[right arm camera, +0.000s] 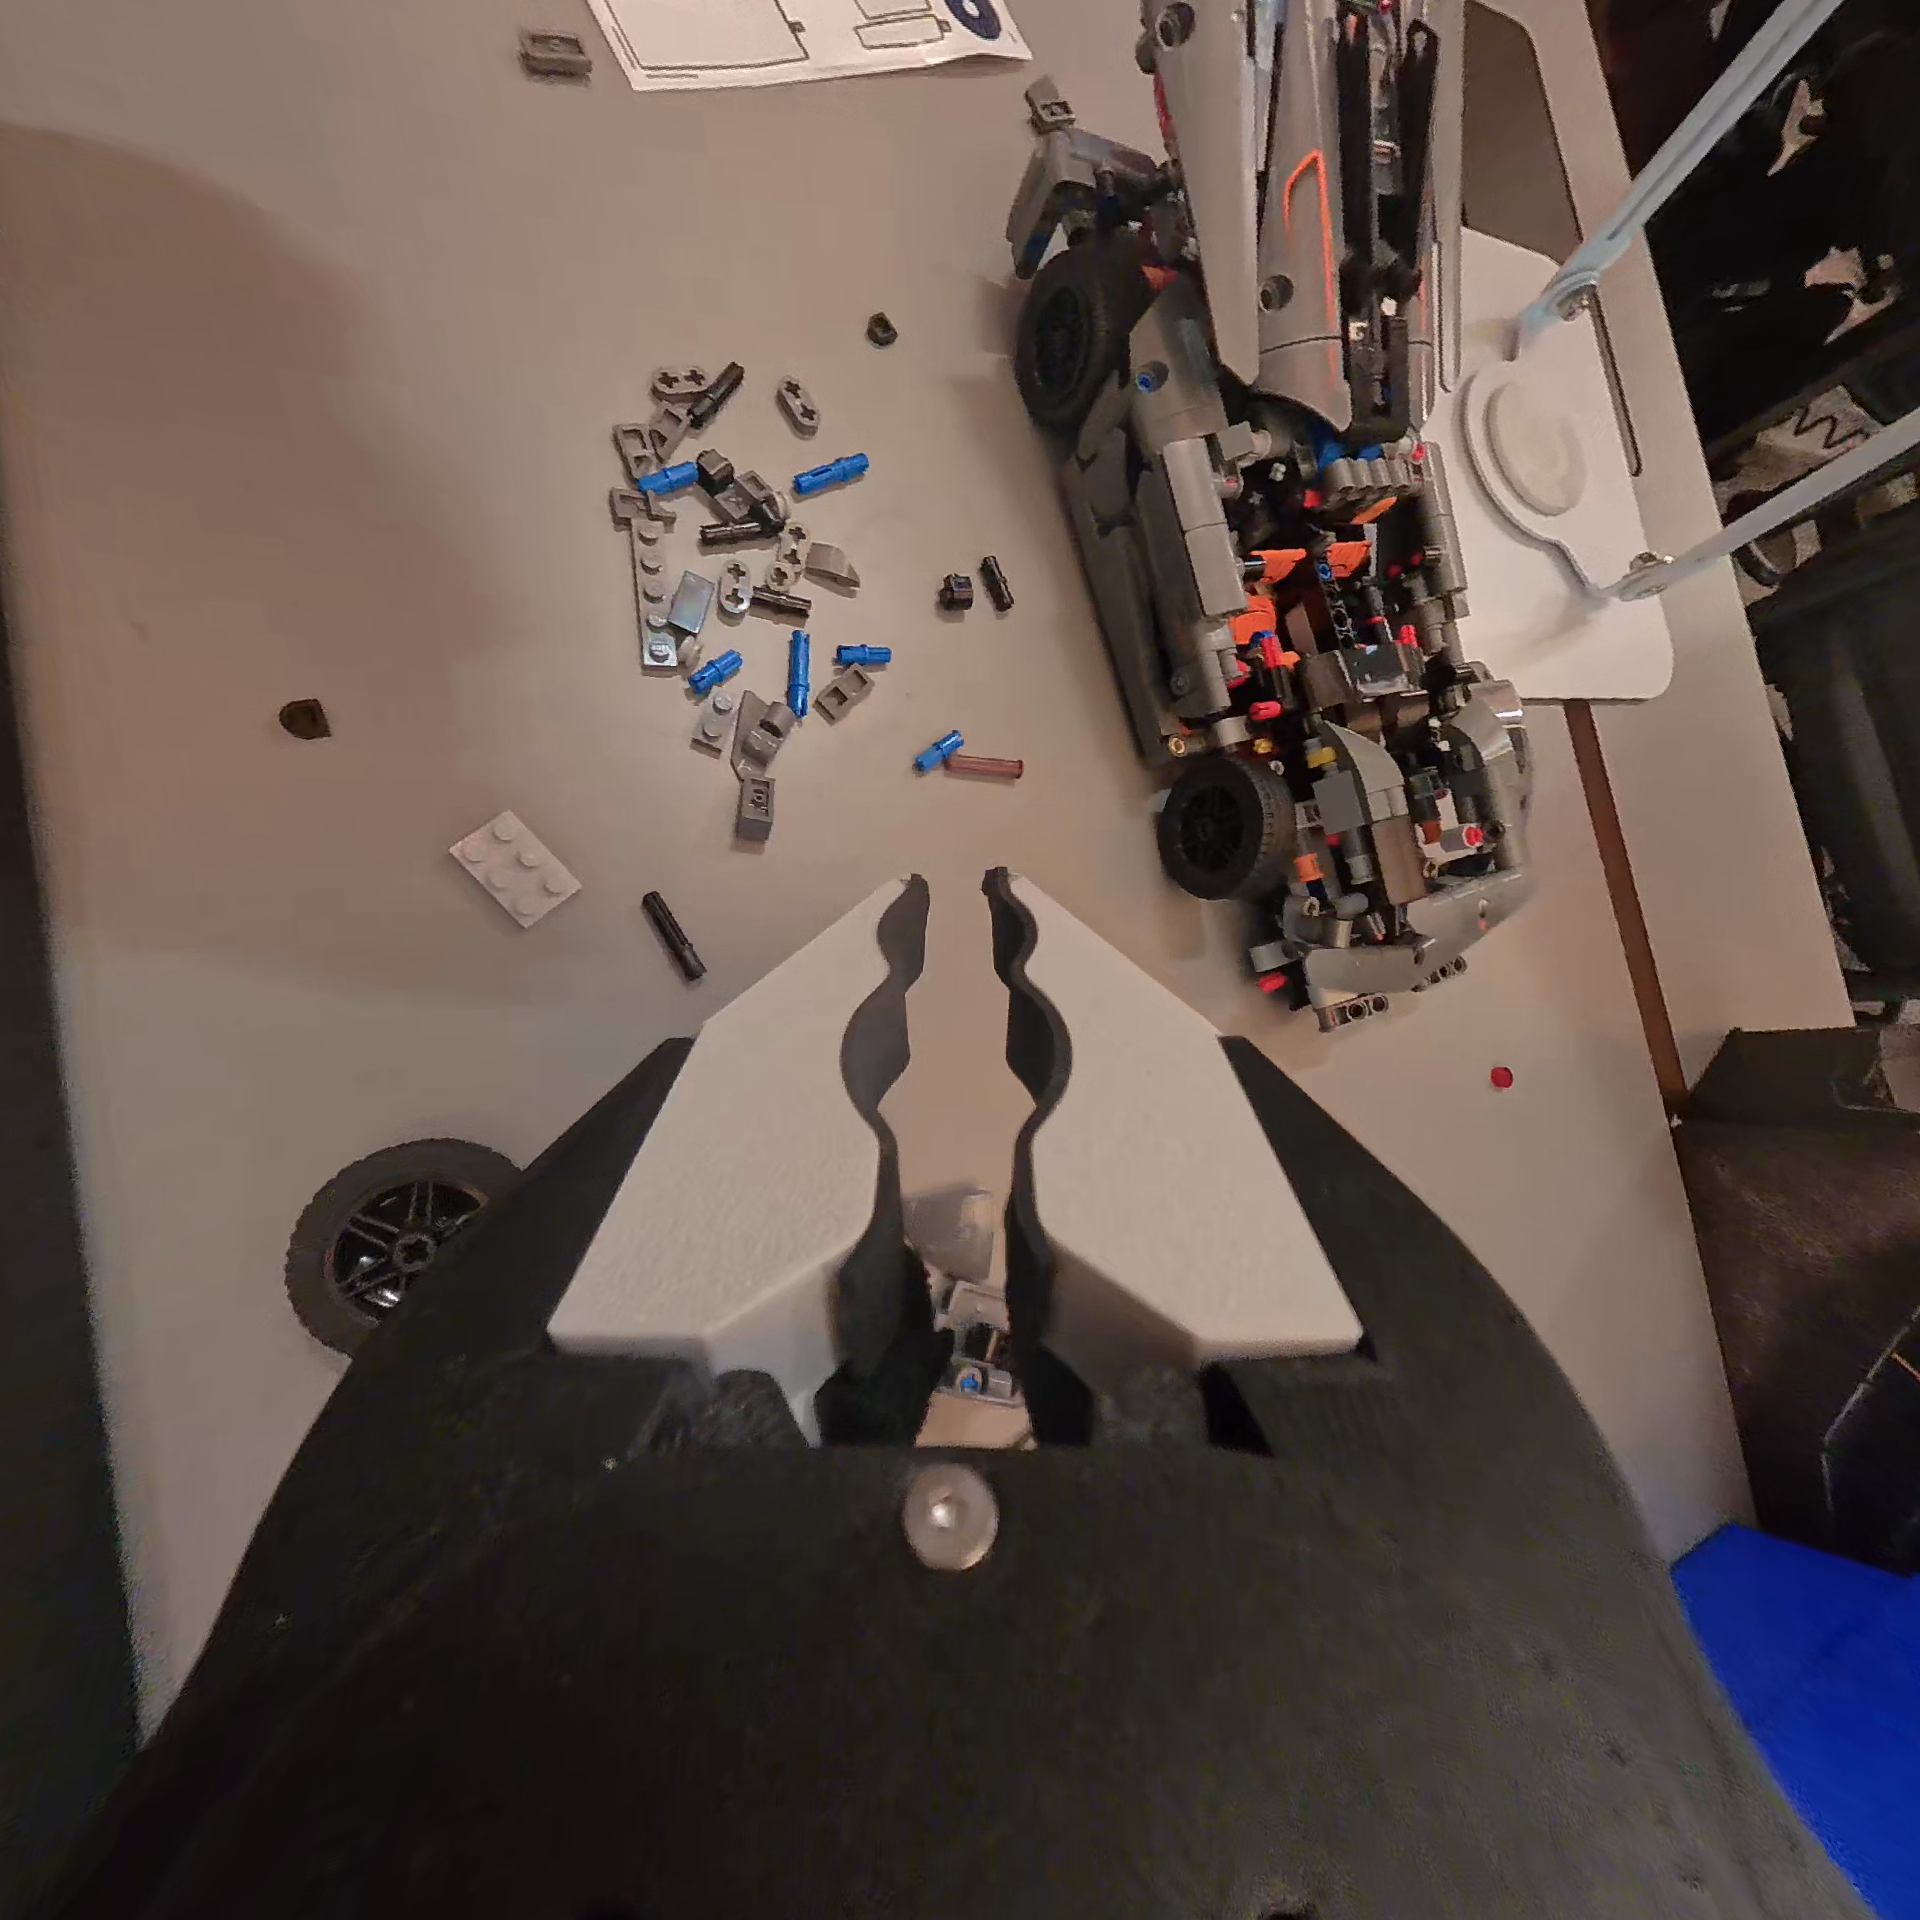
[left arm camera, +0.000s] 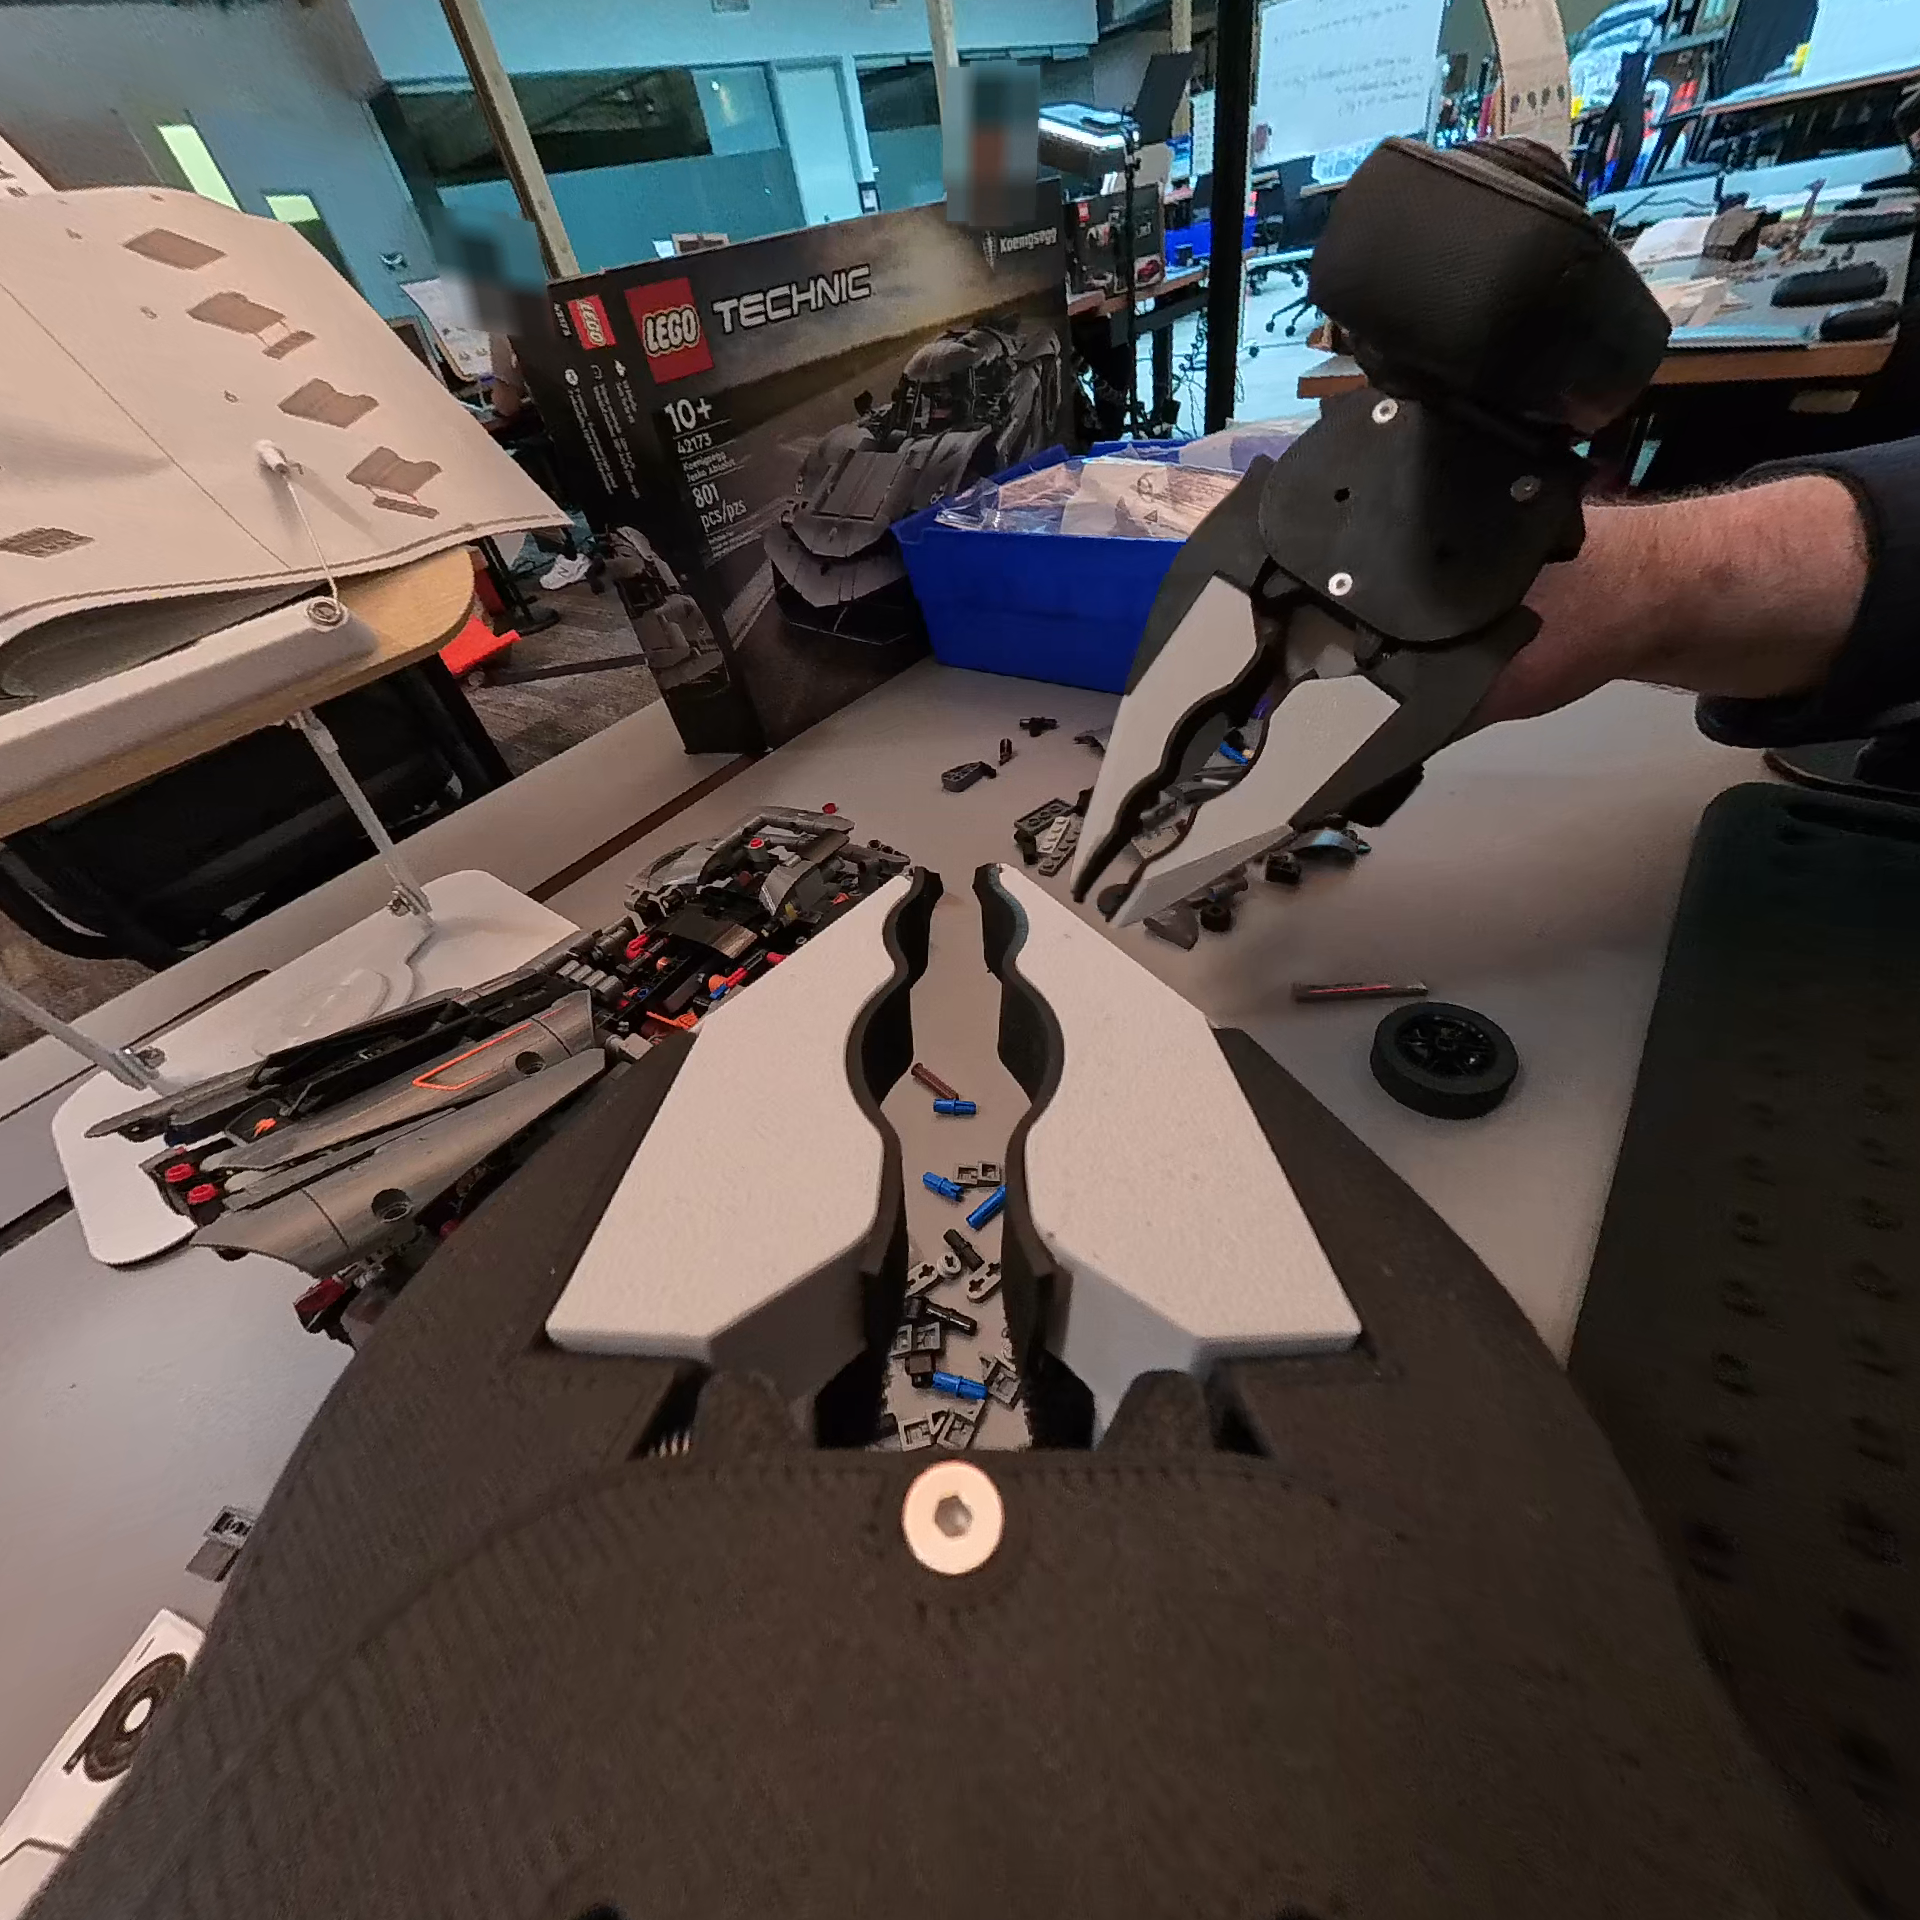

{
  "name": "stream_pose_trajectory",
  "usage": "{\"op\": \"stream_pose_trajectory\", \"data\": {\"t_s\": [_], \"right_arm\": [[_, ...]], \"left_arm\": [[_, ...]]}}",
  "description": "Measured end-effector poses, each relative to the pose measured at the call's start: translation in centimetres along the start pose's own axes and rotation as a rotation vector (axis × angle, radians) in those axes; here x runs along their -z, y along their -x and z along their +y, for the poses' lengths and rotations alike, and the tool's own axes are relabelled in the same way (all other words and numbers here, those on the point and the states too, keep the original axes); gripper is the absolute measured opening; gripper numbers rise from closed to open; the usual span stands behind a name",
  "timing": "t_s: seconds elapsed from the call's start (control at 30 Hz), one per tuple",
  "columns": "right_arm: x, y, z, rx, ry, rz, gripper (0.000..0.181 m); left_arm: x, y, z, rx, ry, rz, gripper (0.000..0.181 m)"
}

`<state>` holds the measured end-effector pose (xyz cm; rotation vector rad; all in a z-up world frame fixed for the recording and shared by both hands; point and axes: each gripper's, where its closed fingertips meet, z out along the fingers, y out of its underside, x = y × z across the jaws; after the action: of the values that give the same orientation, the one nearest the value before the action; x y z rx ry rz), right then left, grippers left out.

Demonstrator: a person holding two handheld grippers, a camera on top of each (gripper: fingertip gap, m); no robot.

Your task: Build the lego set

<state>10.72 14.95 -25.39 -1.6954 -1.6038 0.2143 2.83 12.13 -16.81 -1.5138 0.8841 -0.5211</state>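
A blue plastic bin (left arm camera: pixel 1023 608) stands at the far side of the grey table (left arm camera: pixel 1455 935); clear plastic bags (left arm camera: pixel 1091 494) lie heaped inside the bin; left of the bin, a white stand (left arm camera: pixel 301 997) with thin metal arms props an open booklet (left arm camera: pixel 208 416); beyond the bin, office chairs (left arm camera: pixel 1283 301) and cluttered desks (left arm camera: pixel 1766 343) fill the room.
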Motion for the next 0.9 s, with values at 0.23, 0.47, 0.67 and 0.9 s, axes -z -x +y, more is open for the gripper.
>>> {"op": "stream_pose_trajectory", "data": {"t_s": [0.23,0.47,0.67,0.9], "right_arm": [[-0.1,-0.9,0.9,0.007,0.022,0.03,0.011],[0.1,-1.8,1.1,0.0,0.018,0.067,0.012],[0.4,-3.3,2.0,-0.033,0.021,0.107,0.012],[0.7,-4.7,2.8,-0.069,0.025,0.149,0.013]], "left_arm": [[0.0,0.0,0.0,0.001,-0.002,0.001,0.007],[0.1,-0.1,-0.1,0.004,-0.006,0.002,0.007],[0.0,-0.4,-0.3,0.009,-0.014,0.014,0.007],[0.3,-0.8,-0.9,0.012,-0.035,0.028,0.007]]}}
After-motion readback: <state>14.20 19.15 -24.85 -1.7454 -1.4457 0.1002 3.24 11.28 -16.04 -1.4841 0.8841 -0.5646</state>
